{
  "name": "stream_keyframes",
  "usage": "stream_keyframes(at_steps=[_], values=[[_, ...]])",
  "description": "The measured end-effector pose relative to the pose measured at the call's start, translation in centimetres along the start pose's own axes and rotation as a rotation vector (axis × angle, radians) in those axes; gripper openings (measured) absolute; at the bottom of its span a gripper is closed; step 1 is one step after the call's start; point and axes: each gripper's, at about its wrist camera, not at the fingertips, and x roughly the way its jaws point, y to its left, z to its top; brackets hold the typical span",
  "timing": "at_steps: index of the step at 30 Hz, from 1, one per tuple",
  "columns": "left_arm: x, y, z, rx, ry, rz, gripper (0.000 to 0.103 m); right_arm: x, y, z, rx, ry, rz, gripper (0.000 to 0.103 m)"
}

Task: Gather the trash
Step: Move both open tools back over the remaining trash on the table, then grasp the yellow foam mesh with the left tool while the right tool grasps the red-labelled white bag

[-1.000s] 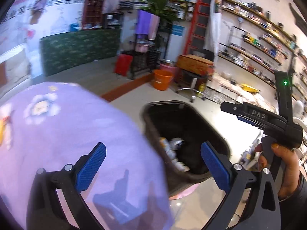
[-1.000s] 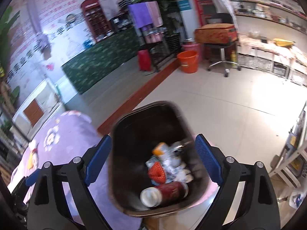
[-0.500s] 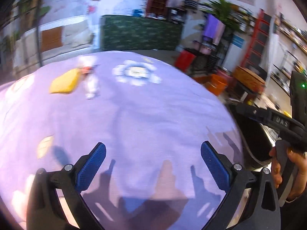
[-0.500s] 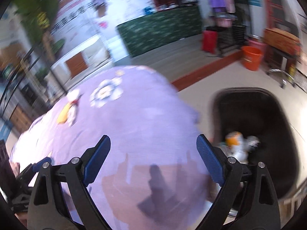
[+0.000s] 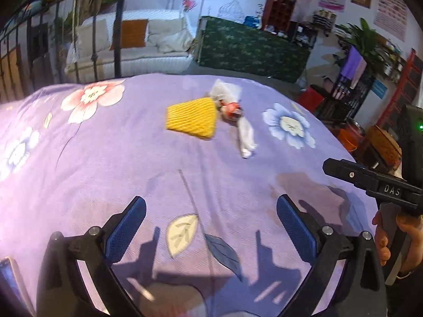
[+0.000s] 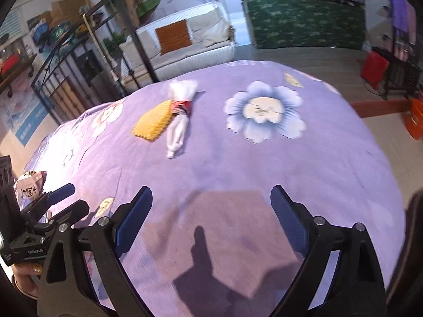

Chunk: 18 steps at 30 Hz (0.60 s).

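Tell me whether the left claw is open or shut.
Open. The left claw has its blue pads spread wide above the purple cloth, with nothing between them.

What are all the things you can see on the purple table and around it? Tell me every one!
tablecloth: one, purple with flower and leaf prints, covering the table
foam net sleeve: one, yellow, far middle of the cloth
twisted wrapper: one, white with a red middle, right beside the yellow sleeve, touching it
crumpled packet: one, silvery with print, at the cloth's left edge in the right wrist view
sofa: one, white with an orange cushion, behind the table
green counter: one, dark green patterned, by the back wall
left gripper: one, black with blue pads, open, empty, above the near cloth
right gripper: one, black with blue pads, open, empty
hand: one, holding the right gripper's handle
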Motion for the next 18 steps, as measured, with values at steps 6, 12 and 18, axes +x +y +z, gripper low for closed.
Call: stream_keyframes(at_steps=[6, 12, 18], values=[[2.8, 2.7, 1.7, -0.061, 0.050, 0.023, 0.097, 7.1, 2.0, 4.8, -0.009, 0.081, 0.059, 0.090], [4.9, 3.0, 3.5, -0.064, 0.064, 0.021, 0.097, 13.7, 3.4, 8.8, -0.012, 0.129, 0.063, 0.072], [6.9, 2.5, 5.3, -0.031, 0.063, 0.018, 0.094, 16.2, 3.6, 10.0, -0.039, 0.131, 0.027, 0.026]])
